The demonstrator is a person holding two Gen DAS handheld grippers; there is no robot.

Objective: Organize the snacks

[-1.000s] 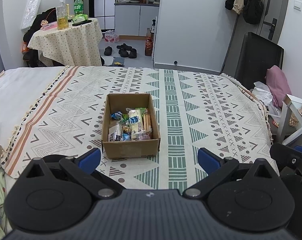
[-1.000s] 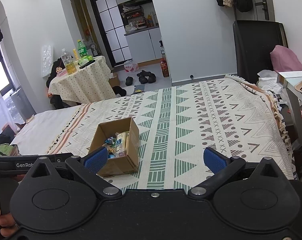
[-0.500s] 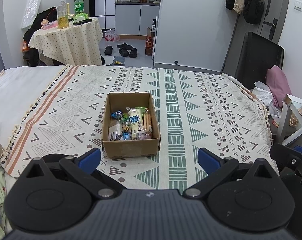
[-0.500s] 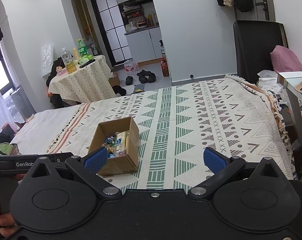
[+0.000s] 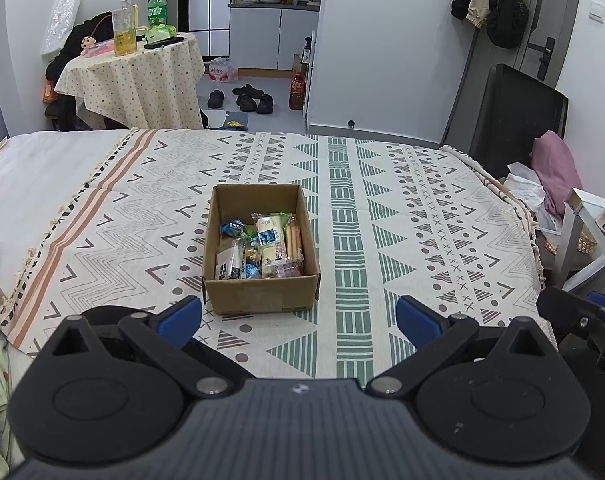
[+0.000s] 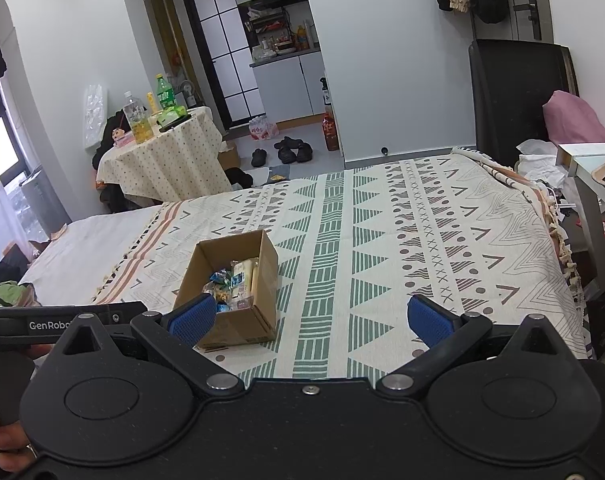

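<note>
Change since earlier frames: we find almost none; box and both tools sit where they did, with only a slight drift in the left view.
Left tool point(image 5: 298, 316): fingers spread wide, nothing between the blue pads; it hangs low over the bed, aimed at the near wall of the box.
Right tool point(image 6: 308, 320): fingers apart and empty as well; it looks at the box from the right, its left pad overlapping the box's near corner in view. We cannot tell whether they touch.
Snacks point(image 5: 262, 246): lying together inside the cardboard box point(image 5: 258, 298), none visible loose on the blanket.
Box position: on the patterned blanket point(image 5: 402, 216), near the middle of the bed, top open, so we judge reach from above is easy.
Stage: we judge this fits either snacks gathered in, or a full box awaiting sorting.
Materials: corrugated brown card, straight walls, rectangular; snack wrappers glossy, crinkled plastic, some long and stick-shaped, some small and pillow-like.
Blanket: woven cloth, green and grey geometric bands, soft underfoot for the box.
Pads: ribbed blue rubber.
</note>
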